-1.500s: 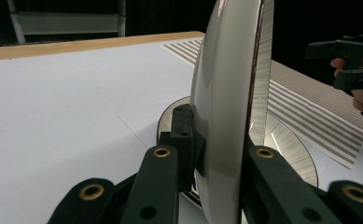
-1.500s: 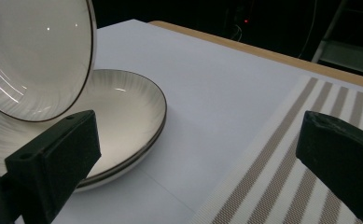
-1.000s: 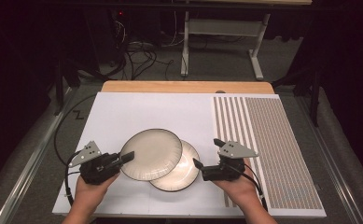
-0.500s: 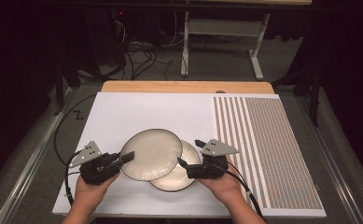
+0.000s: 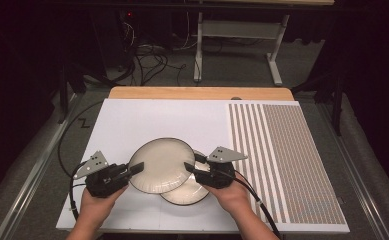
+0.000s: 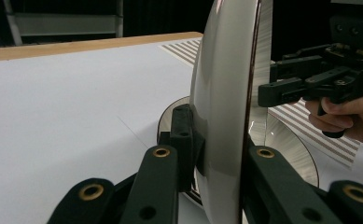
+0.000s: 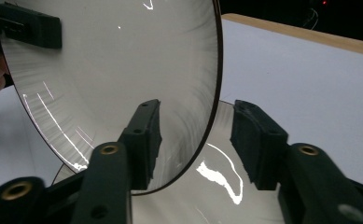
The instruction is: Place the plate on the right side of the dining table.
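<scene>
White table [image 5: 147, 120], two plates (overlapping) [image 5: 161, 165], two tools [image 5: 133, 168]

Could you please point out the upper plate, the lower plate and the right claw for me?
Upper plate [image 5: 161, 165]: high view, on the middle of its face.
Lower plate [image 5: 189, 192]: high view, on the part not covered by the upper plate.
Right claw [image 5: 188, 167]: high view, midway between its fingertips, at the upper plate's rim.

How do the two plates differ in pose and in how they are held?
The upper plate is lifted off the table and overlaps the lower plate, which lies flat on the white board. The left gripper is shut on the upper plate's rim and the right gripper, jaws just closing, straddles its opposite rim without pressing yet; nothing grips the lower plate. Both are round, glossy, cream, dark-rimmed.
</scene>
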Demonstrator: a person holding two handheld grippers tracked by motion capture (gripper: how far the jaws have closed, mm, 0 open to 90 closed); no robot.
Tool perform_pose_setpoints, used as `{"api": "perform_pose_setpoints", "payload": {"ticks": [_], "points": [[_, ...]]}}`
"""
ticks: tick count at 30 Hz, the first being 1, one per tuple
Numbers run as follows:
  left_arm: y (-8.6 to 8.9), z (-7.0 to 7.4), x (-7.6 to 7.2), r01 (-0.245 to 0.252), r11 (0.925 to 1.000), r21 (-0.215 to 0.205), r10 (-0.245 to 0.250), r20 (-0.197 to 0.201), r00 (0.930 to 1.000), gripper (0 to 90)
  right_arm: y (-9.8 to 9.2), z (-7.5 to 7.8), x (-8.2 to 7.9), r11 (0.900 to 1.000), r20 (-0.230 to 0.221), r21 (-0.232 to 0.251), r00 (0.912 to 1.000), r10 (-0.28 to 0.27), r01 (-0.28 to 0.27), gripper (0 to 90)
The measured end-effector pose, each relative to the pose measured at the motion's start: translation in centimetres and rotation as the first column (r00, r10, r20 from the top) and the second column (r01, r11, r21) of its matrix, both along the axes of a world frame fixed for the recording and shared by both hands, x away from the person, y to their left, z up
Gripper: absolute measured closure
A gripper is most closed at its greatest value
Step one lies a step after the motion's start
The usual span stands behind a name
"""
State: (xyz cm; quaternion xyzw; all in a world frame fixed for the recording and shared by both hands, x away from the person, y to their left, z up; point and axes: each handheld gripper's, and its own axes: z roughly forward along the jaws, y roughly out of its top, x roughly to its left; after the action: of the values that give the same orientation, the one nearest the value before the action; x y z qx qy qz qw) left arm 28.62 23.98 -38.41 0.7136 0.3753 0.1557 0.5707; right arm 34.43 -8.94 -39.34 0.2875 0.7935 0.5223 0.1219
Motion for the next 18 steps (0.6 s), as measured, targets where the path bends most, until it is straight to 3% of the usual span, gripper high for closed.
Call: {"api": "perform_pose_setpoints", "payload": {"ticks": [8, 13, 15, 18], "points": [[0.01, -0.11, 0.06, -0.004, 0.9999, -0.011, 0.004, -0.005, 1.0, 79.4, 0.08, -0.12, 0.55, 0.999, -0.045, 0.034, 0.9988, 0.017, -0.015, 79.1], [0.03, -0.12, 0.07, -0.004, 0.9998, -0.022, 0.004, -0.014, 0.9999, 79.6, -0.11, -0.07, 0.73, 0.999, -0.073, 0.051, 0.9973, 0.014, -0.011, 83.3], [0.1, -0.11, 0.08, -0.002, 0.9995, -0.032, 0.001, -0.021, 0.9998, 80.1, -0.39, 0.04, 0.89, 0.996, -0.117, 0.088, 0.9929, 0.018, -0.007, 86.6], [0.17, -0.2, 0.07, 0.0, 0.999, -0.045, -0.002, -0.038, 0.9993, 80.2, -0.58, 0.32, 0.87, 0.994, -0.127, 0.106, 0.9917, 0.024, -0.01, 87.2]]}}
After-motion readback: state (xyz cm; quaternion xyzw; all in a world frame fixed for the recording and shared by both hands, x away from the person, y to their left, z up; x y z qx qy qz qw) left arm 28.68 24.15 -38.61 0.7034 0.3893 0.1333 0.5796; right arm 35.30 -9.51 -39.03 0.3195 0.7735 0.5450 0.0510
